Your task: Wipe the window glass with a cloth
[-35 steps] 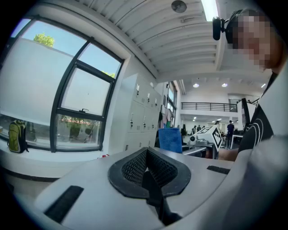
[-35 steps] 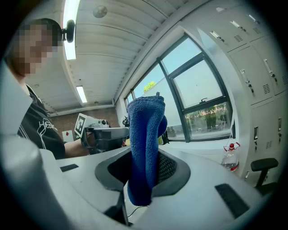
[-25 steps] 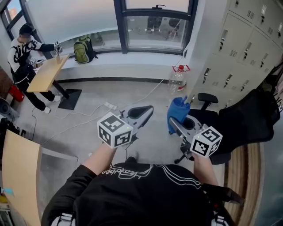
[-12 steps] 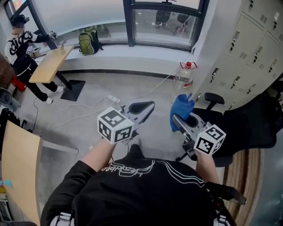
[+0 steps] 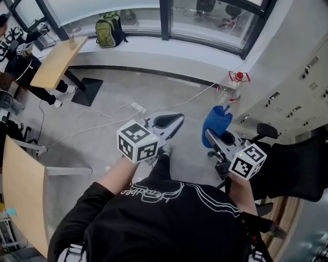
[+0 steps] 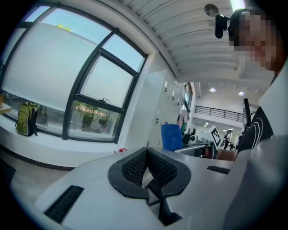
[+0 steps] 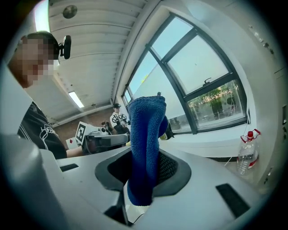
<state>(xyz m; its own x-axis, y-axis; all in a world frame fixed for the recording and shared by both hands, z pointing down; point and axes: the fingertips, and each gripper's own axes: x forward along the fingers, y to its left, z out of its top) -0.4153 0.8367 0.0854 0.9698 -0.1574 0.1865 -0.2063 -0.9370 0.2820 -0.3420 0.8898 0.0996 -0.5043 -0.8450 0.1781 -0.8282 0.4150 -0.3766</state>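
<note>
A blue cloth (image 5: 217,124) stands up from my right gripper (image 5: 210,136), which is shut on it. In the right gripper view the cloth (image 7: 146,134) hangs folded between the jaws of the right gripper (image 7: 143,167) and hides part of the scene behind. My left gripper (image 5: 176,119) is shut with nothing in it. In the left gripper view the left gripper (image 6: 146,155) has its pads meeting at the tip. The window glass (image 5: 204,11) lies ahead beyond a white sill. It shows in the left gripper view as dark-framed window glass (image 6: 93,120), and in the right gripper view the window glass (image 7: 217,104) is above the sill.
A clear water bottle (image 5: 232,87) with a red cap stands on the floor below the sill. A green backpack (image 5: 112,30) rests on the sill at the left. A wooden table (image 5: 57,60), a seated person (image 5: 19,57), floor cables (image 5: 114,114), grey lockers (image 5: 302,77) and a black chair (image 5: 301,174) surround me.
The head view has shifted forward and to the right, so the window, sill and bottle sit nearer. Both grippers stay low in front of me, the right still holding the cloth.
</note>
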